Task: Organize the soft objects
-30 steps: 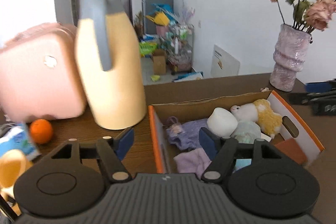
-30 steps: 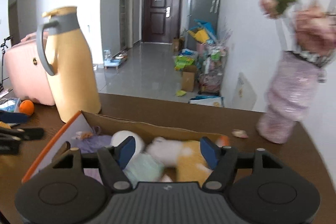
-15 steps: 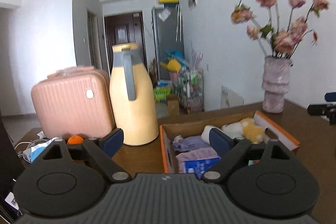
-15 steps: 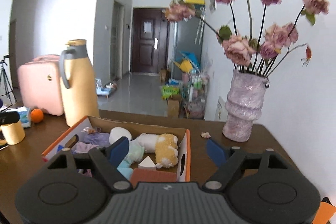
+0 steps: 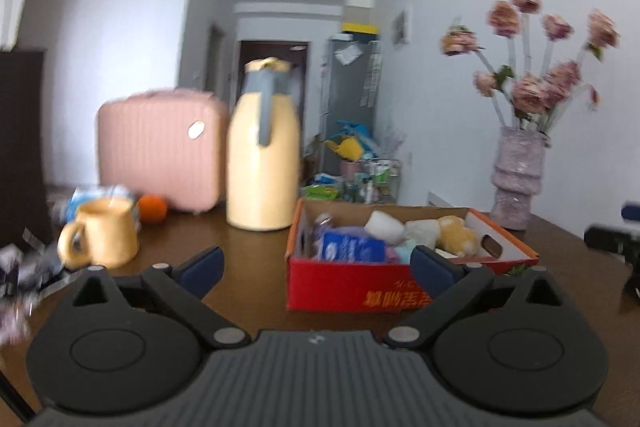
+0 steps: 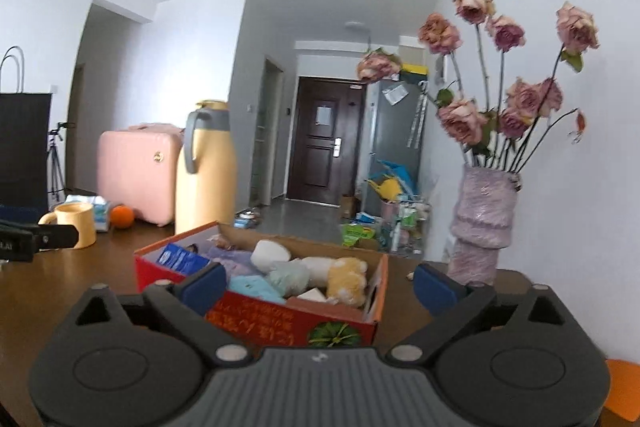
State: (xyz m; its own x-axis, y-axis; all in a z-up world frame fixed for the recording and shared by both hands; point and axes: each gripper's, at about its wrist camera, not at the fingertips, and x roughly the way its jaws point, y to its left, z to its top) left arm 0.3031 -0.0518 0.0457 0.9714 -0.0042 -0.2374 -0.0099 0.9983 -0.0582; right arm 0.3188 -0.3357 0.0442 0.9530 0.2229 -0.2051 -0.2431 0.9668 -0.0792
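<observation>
Both claws hang above the brown bench (image 6: 80,287), drawn back from the red cardboard box (image 6: 280,319) that holds the soft things. The left claw (image 5: 316,263) has its blue-padded fingers spread wide with nothing between them; the right claw (image 6: 318,279) is likewise spread and empty.

Inside the box, in the right wrist view, lie a yellow plush toy (image 6: 348,281), a white rounded cushion-like piece (image 6: 270,255), a pale green soft lump (image 6: 290,277), a light blue cloth (image 6: 250,287), a lilac cloth (image 6: 236,261) and a blue packet (image 6: 180,259) leaning at the left end. All of them sit within the box walls; no soft item shows loose on the bench in either view.

Judging from this, the gathering step looks complete or nearly so, and the claws seem to be at a pause between moves, perhaps at the close of the task. If more is wanted, the next move calls for a claw to come down over the box from above and tidy the pile, taking care not to catch the box rim.

A yellow mug (image 5: 100,231), an orange (image 5: 152,209), a yellow thermos jug (image 5: 262,163) and a pink case (image 5: 158,147) stand left of the box; a vase of dried roses (image 6: 482,223) stands to its right, close enough to be knocked by a careless swing.
</observation>
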